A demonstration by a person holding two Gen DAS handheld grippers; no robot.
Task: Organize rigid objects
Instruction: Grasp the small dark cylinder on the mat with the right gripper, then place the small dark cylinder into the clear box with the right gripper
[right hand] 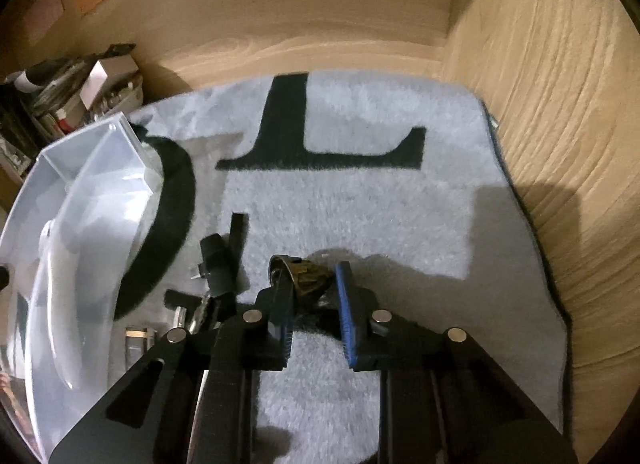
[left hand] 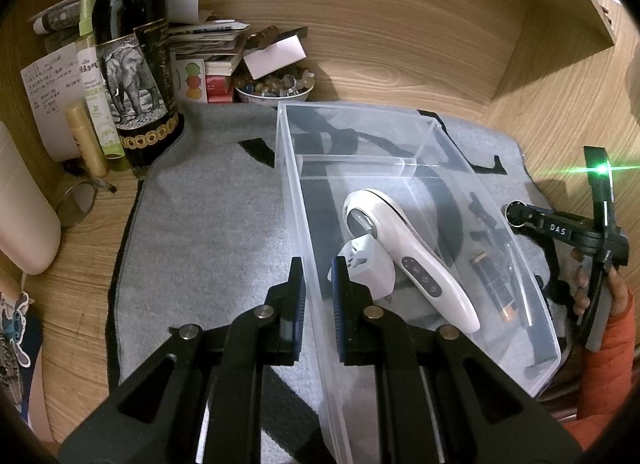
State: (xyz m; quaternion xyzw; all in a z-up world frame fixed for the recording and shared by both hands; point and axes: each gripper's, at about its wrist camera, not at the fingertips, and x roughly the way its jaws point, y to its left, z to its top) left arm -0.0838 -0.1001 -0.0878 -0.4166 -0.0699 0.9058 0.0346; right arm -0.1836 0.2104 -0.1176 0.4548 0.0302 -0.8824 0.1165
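A clear plastic bin [left hand: 289, 168] stands on a grey mat [left hand: 208, 224]. My left gripper [left hand: 318, 288] is shut on the bin's left wall, one finger inside and one outside. In the bin lie a white handheld device [left hand: 400, 248] and a white plug adapter [left hand: 368, 264]. In the right wrist view my right gripper [right hand: 312, 292] sits low on the mat [right hand: 360, 204], just right of the bin [right hand: 80, 168]. It is shut on a small dark brownish object [right hand: 306, 276], whose kind I cannot make out. Several small black parts [right hand: 218, 264] lie between that gripper and the bin.
A dark wine bottle [left hand: 132, 64], slim tubes [left hand: 86, 144], stacked papers and a bowl of beads [left hand: 276, 88] crowd the back left corner. Wooden walls close in behind and on the right [right hand: 560, 144]. A hand in an orange sleeve [left hand: 608, 344] holds the right gripper.
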